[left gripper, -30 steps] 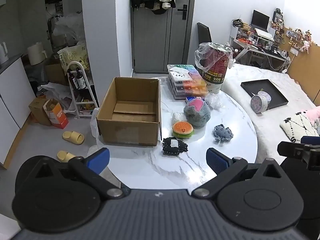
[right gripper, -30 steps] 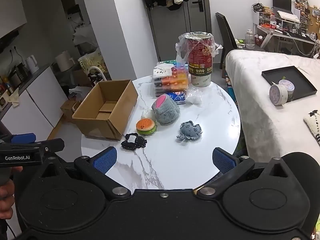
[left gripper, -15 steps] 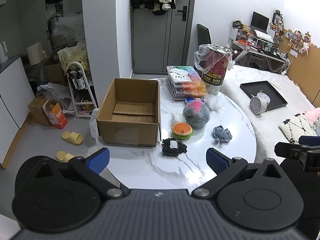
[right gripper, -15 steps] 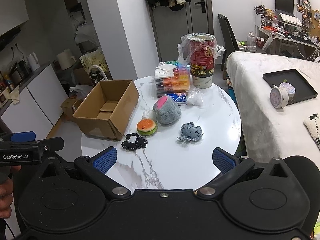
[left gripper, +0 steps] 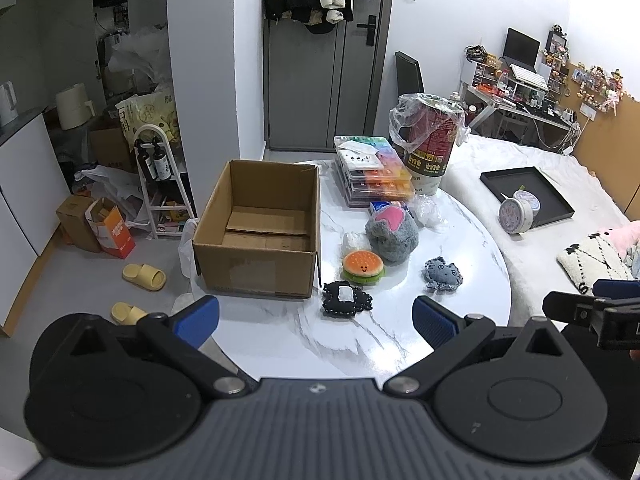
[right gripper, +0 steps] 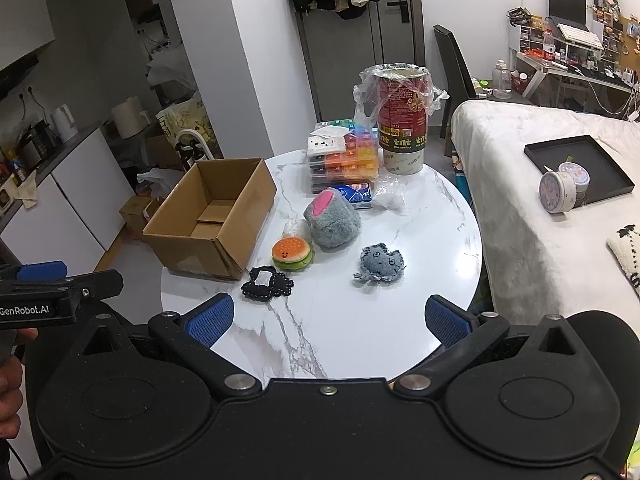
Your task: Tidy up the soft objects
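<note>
My left gripper (left gripper: 316, 320): matt black plastic w/ blue ribbed rubbery pads (left gripper: 434, 321); right gripper (right gripper: 328, 318) the same, pads (right gripper: 211, 319) cross-hatched, bare metal pivot pins. Table (right gripper: 360, 332) is glossy white marble-look, grey veins. At 10 o'clock, box (right gripper: 212, 220): matt brown cardboard. Grey plush (right gripper: 332, 220) at 12 is fuzzy, pink patch. Burger toy (right gripper: 292, 254) smooth, soft sheen. Blue-grey toy (right gripper: 378, 266) looks denim-like, frayed edge. Black toy (right gripper: 266, 283) knit-ish cloth. Can (right gripper: 402, 120) far at 12 under crinkly clear plastic.

"tnt" on red canister (left gripper: 430, 140); "GenRobot.AI" on left gripper (right gripper: 60, 294).
</note>
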